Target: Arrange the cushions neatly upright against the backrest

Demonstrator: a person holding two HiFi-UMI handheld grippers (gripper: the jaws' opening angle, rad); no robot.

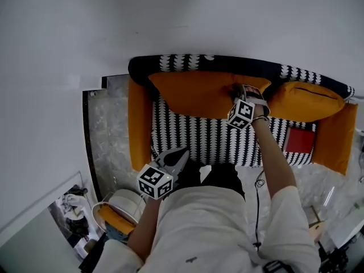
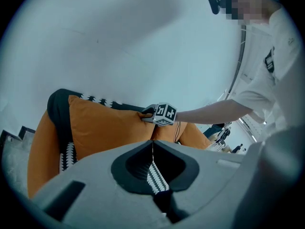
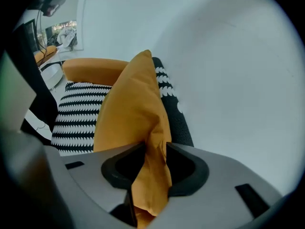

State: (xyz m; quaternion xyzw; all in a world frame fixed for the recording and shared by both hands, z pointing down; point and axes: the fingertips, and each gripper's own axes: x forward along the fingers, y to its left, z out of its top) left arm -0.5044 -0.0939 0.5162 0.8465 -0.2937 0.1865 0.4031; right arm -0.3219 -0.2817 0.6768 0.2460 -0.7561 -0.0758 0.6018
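Left gripper [image 1: 181, 155]: The jaws are closed on nothing. The unit is held low, close to the body and short of the sofa, and is judged to be parked because the present adjustment needs only one gripper.

Seat [image 1: 210, 141]: The black-and-white patterned surface is bare across the middle. A red flat item [image 1: 300, 140] lies at its right end and cannot be identified.

Right gripper [image 3: 155, 149]: It is clamped on the upper right corner of the left cushion, with fabric bunched between the jaws. A corner is judged to have been taken because it gives leverage to tip and square the whole cushion.

Left cushion [image 1: 193, 92]: This large orange cushion is stood on its long edge and leaned against the backrest, covering the left and middle of the sofa. It is judged to be nearly in its final position.

Right cushion [image 1: 304, 101]: This orange cushion is set in the right corner, just beside the left cushion. It appears slumped rather than upright and is judged to need straightening.

Backrest [image 1: 187, 61]: The dark patterned panel is used as the support against which both cushions are rested.
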